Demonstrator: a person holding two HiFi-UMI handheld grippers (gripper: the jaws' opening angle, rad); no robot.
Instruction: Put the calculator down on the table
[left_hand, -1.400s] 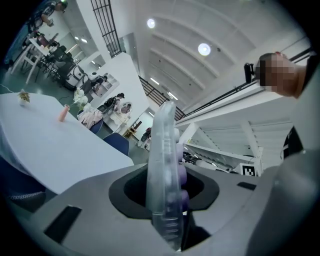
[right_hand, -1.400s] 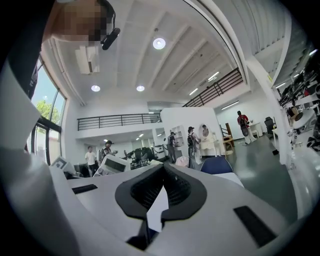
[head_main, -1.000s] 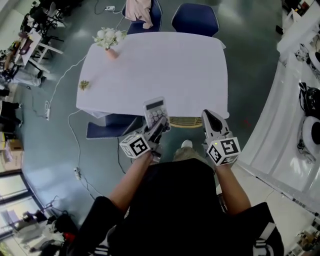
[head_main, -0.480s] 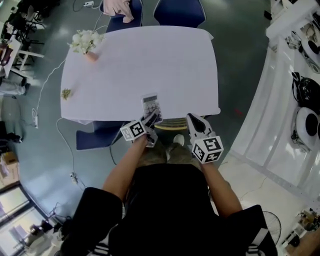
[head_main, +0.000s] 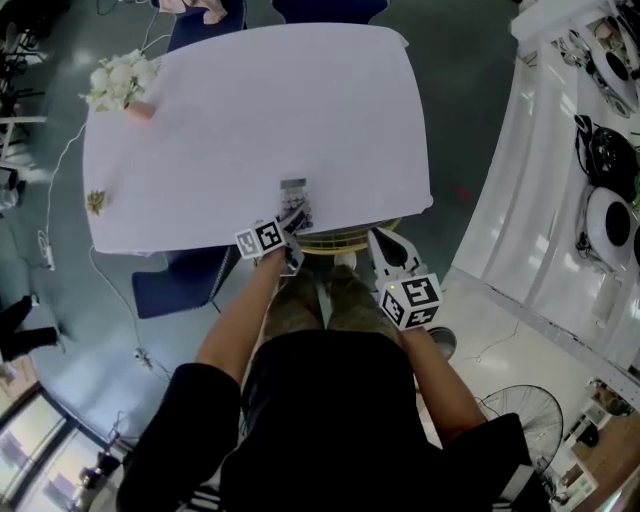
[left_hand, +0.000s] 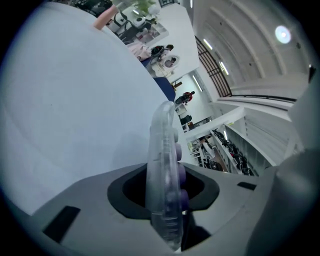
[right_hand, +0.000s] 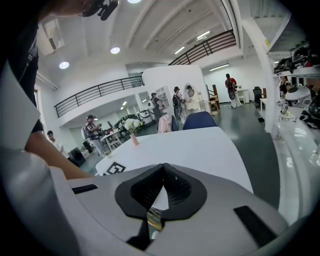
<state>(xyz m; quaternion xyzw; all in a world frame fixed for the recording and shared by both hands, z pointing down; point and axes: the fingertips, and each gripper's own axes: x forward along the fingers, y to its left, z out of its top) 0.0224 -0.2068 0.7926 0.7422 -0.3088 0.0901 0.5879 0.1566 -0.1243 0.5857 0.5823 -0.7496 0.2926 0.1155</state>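
Observation:
My left gripper is shut on the calculator, a pale unit with a small screen and purple keys. It is low over the near edge of the white table. In the left gripper view the calculator stands edge-on between the jaws, clear casing to the left and keys to the right, with the tabletop close behind it. My right gripper hangs off the table's near right corner. Its jaws meet at the tips with nothing in them, as the right gripper view also shows.
A vase of white flowers stands at the table's far left, and a small dried sprig lies at its left edge. A blue chair and a woven stool sit under the near edge. White shelving runs along the right.
My left gripper has sunk with the calculator from in front of the table's edge to low over the tabletop. The right gripper has dropped a little beside it.

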